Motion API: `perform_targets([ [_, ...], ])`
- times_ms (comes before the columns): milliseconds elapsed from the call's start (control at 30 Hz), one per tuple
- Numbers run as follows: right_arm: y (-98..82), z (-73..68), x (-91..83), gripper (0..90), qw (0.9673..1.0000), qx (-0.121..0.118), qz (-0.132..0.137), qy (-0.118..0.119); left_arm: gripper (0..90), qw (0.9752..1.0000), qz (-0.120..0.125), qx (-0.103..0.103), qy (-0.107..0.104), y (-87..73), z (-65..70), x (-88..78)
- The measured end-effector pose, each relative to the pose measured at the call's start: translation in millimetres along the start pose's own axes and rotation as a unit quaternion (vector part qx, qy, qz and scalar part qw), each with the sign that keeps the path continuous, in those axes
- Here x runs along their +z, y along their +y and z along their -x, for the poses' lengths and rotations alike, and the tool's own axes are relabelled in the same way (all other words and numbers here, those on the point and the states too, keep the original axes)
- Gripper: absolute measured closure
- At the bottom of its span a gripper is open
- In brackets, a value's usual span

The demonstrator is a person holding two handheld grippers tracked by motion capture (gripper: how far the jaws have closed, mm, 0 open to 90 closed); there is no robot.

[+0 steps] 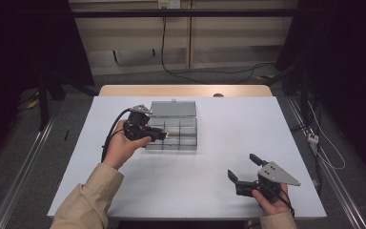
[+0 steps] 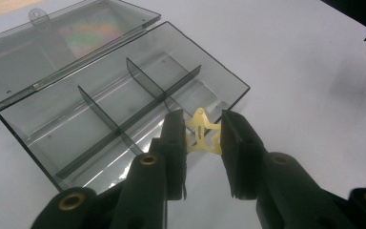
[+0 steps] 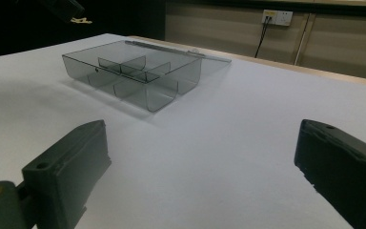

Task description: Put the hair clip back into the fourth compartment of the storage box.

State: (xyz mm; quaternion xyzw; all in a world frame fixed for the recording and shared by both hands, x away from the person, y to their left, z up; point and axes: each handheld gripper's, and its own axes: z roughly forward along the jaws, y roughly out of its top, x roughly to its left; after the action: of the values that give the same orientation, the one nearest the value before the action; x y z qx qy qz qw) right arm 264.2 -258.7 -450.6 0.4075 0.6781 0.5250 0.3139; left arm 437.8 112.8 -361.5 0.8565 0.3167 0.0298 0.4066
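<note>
Left gripper [image 2: 203,136] is clamped on a small yellow star-shaped clip [image 2: 201,135], held above the open compartment box [image 2: 124,102] near its right end. All compartments appear empty; placement remains. Right gripper [image 1: 246,168] rests near-right, jaws wide apart, holding nothing.

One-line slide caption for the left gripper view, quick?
Left gripper pinches a small yellow star-shaped clip above the open, empty smoky-grey compartment box on the white table.

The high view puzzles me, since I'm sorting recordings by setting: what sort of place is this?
Probably a lab or recording room: a white-topped table with dark curtains around it, a wall socket with cables, and floor rails alongside.
</note>
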Motion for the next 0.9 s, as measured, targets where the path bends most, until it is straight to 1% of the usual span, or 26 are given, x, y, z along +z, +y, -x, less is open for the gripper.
perform_targets([
  [367, 0.1, 0.3, -0.3, 3.7, 1.0000, 0.000, 0.000, 0.000, 71.7, 1.0000, 0.002, -0.006, 0.005, 1.9, -5.9, 0.5],
  [800, 0.1, 0.6, -0.5, 3.7, 1.0000, 0.000, 0.000, 0.000, 71.8, 0.9997, 0.000, -0.014, 0.018, 2.4, -12.8, 1.5],
  [900, 0.0, 0.6, -0.4, 3.7, 1.0000, 0.000, 0.000, 0.000, 71.7, 0.9997, 0.000, -0.013, 0.020, 2.5, -15.1, 1.3],
])
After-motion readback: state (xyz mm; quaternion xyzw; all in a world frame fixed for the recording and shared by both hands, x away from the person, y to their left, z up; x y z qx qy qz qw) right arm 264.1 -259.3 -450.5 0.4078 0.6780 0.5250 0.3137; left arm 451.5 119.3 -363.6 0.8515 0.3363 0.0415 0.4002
